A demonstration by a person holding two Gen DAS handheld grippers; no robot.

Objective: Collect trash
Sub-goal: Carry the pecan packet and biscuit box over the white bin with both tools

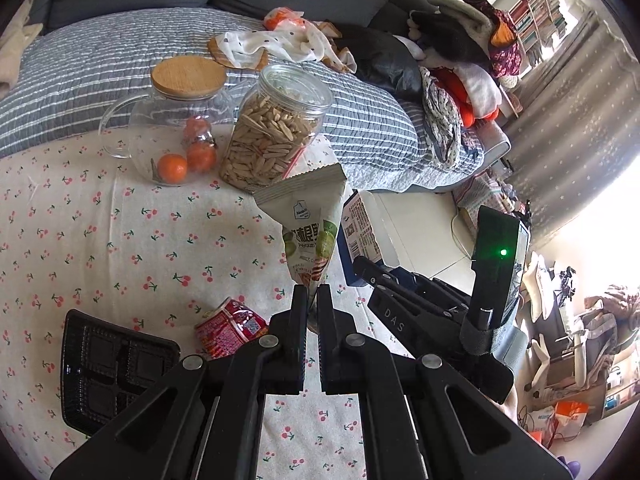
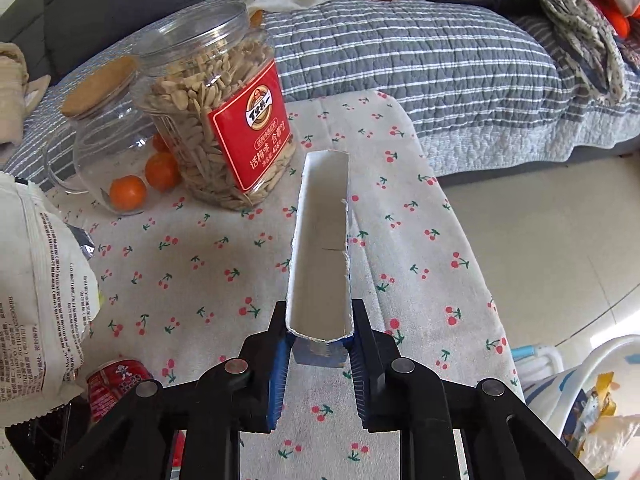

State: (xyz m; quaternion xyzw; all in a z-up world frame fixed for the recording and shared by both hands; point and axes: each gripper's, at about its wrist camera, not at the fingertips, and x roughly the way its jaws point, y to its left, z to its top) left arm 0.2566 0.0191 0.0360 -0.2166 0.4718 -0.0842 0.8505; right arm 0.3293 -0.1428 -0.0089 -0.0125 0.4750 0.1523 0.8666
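my left gripper (image 1: 312, 294) was clamped on the bottom corner of a nut snack packet (image 1: 308, 224), held upright above the cherry-print tablecloth (image 1: 120, 232). my right gripper (image 2: 320, 334) pinched an opened blue-and-white carton (image 2: 320, 248) between its fingers — also off the cloth. a crushed red can (image 1: 228, 330) lay beside a black plastic tray (image 1: 108, 364), near my left fingers.

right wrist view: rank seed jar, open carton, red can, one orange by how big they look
1. Seed jar
2. Open carton, though it sits nearer the camera, so its true rank against the jar is unsure
3. Red can, partly hidden
4. Orange
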